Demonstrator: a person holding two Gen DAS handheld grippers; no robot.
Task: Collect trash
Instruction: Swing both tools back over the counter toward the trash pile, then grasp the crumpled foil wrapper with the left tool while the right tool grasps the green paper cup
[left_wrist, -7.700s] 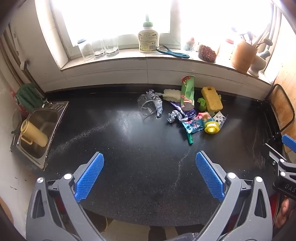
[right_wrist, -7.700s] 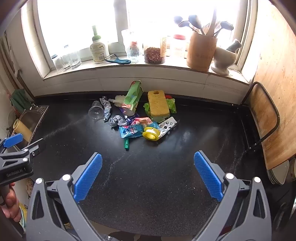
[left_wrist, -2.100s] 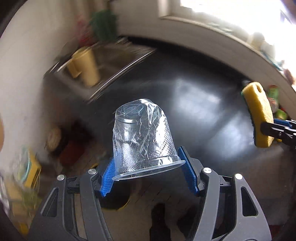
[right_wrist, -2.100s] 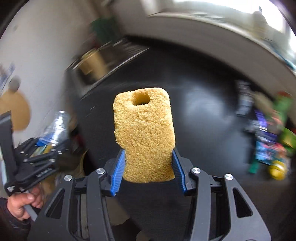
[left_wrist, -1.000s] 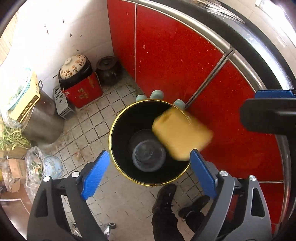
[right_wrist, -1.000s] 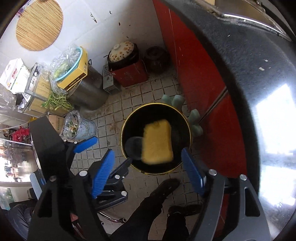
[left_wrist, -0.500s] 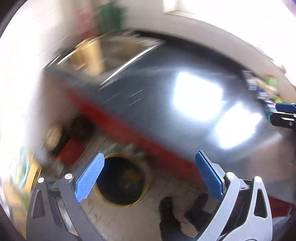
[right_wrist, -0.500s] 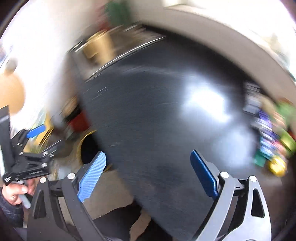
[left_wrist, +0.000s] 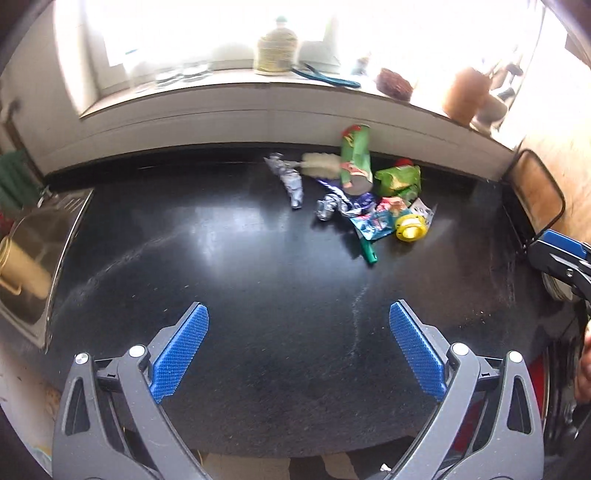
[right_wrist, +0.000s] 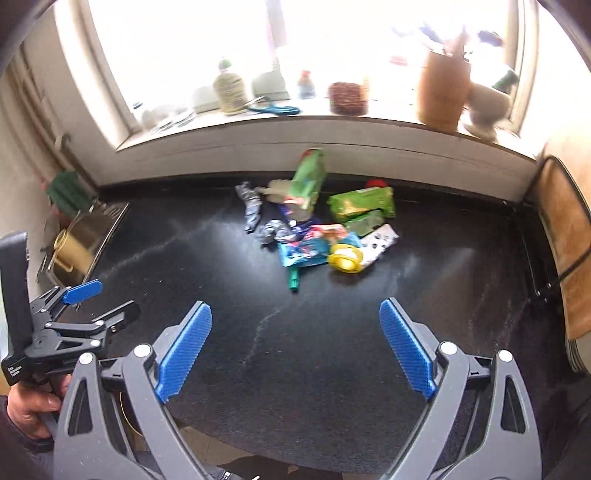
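Kitchen, black speckled desk (left_wrist: 258, 280) under a bright window.
Far left: steel sink (left_wrist: 40, 236) set into the desk, a yellow jug (left_wrist: 22, 269) lying in it; green cloth (right_wrist: 68, 194) on the wall above.
Windowsill (right_wrist: 332, 125): glasses, bottle (right_wrist: 229, 90), blue-handled peeler (right_wrist: 273, 108), jar (right_wrist: 348, 98), wooden utensil pot (right_wrist: 443, 94), mortar (right_wrist: 485, 107).
Desk, back centre: pile of trash (right_wrist: 317, 229) by the wall – foil scraps, green tube, green packet, blue wrapper, yellow tape roll (right_wrist: 345, 259), blister pack, green pen.
Right: wooden board (right_wrist: 569, 251) in a black rack.
Left hand-held gripper (left_wrist: 297, 354): released, fingers spread wide, nothing held, over the desk's front edge.
Right hand-held gripper (right_wrist: 295, 350): released, likewise bare
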